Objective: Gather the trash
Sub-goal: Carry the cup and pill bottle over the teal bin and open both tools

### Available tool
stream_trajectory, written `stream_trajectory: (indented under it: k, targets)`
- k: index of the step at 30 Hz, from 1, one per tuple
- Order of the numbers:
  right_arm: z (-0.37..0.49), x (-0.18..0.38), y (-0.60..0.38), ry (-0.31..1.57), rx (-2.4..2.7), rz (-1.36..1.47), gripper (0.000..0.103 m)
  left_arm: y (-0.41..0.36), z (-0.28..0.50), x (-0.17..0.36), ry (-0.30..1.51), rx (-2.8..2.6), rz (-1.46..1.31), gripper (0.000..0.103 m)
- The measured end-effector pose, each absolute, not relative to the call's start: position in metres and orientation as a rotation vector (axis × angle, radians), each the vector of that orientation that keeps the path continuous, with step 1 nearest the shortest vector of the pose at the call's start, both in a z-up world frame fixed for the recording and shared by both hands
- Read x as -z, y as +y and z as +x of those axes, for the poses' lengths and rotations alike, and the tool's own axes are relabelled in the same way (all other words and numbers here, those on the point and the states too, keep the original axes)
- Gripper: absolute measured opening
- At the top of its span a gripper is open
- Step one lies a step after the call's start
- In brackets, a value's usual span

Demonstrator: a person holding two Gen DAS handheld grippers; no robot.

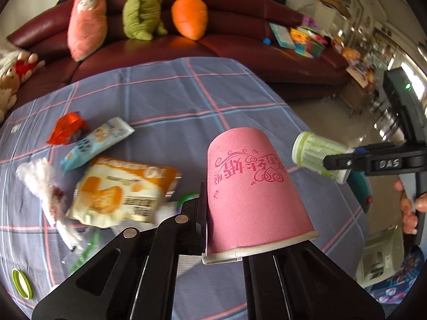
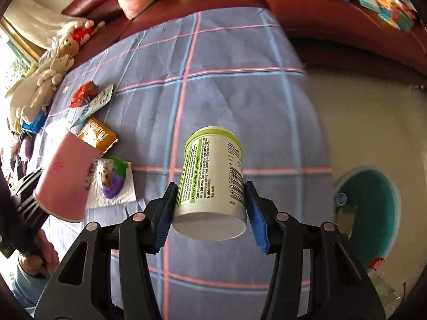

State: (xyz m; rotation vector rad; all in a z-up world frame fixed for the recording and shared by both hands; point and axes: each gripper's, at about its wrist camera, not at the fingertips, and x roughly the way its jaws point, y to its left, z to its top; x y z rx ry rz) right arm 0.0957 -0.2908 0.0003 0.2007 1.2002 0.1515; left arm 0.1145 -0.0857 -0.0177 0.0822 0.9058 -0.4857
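My left gripper (image 1: 240,229) is shut on a pink paper cup (image 1: 250,186), held upside down above the plaid-covered table (image 1: 165,98); the cup also shows in the right wrist view (image 2: 66,178). My right gripper (image 2: 210,208) is shut on a white pill bottle with a green label (image 2: 210,176), held above the table's right part; the bottle shows in the left wrist view (image 1: 317,154). Loose trash lies on the table's left: a red wrapper (image 1: 66,128), a blue-white wrapper (image 1: 98,138), an orange-white snack bag (image 1: 120,189) and crumpled tissue (image 1: 40,178).
A teal trash bin (image 2: 371,213) stands on the floor right of the table. A purple-green candy egg (image 2: 112,178) lies on a white napkin. A green lid (image 1: 21,282) lies at the table's near left. A maroon sofa (image 1: 240,40) with plush toys is behind.
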Motion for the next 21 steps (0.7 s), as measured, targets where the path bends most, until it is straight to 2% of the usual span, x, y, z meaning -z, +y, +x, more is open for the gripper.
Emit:
stream_trajectory:
  k: [11, 21]
  targets:
    - [0.029, -0.013, -0.403, 1.108, -0.048, 0.330, 0.048, -0.198, 0.085, 0.011, 0.896, 0.623, 0.241, 0.005]
    - [-0.025, 0.005, -0.501, 1.105, 0.088, 0.427, 0.048, -0.310, 0.059, 0.024, 0.913, 0.773, 0.339, 0.005]
